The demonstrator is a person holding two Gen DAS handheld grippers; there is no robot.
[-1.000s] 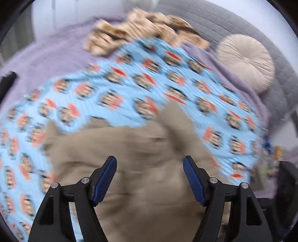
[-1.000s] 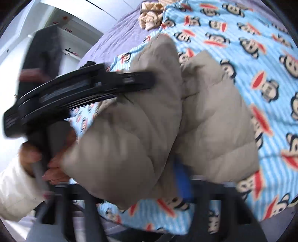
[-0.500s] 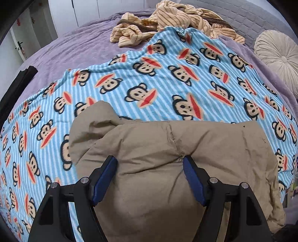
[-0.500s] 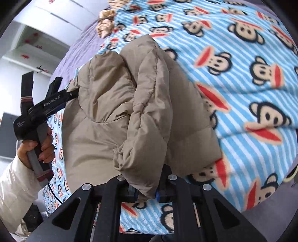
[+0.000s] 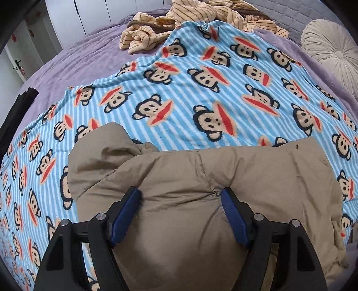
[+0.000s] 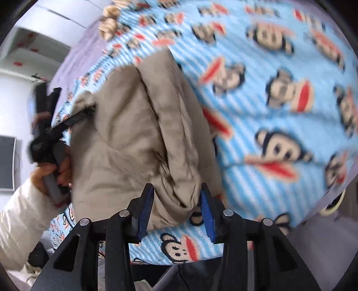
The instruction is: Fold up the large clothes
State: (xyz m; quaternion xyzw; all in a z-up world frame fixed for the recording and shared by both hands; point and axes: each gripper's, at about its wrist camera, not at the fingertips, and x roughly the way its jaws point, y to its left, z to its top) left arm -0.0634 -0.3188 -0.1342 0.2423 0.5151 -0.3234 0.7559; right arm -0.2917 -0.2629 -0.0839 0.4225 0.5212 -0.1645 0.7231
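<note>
Right claw (image 6: 176, 210) letting go of the jacket (image 6: 134, 134), left claw (image 5: 181, 215) wide apart over it.

Right jaws are opening, with a bunched jacket edge between the pads but no longer pinched. Left jaws straddle a puffy hump in the middle of the jacket; I can't tell if the pads press it. The jacket lies folded on the blanket (image 5: 201, 94), near the bed's front edge. To finish this step well, I'd open the right fully before pulling back, so the pads don't drag the fold loose. Keep the left pressing down on the bulk, since puffy fill likely springs back. Striped clothes (image 5: 190, 20) further back stay clear.
</note>
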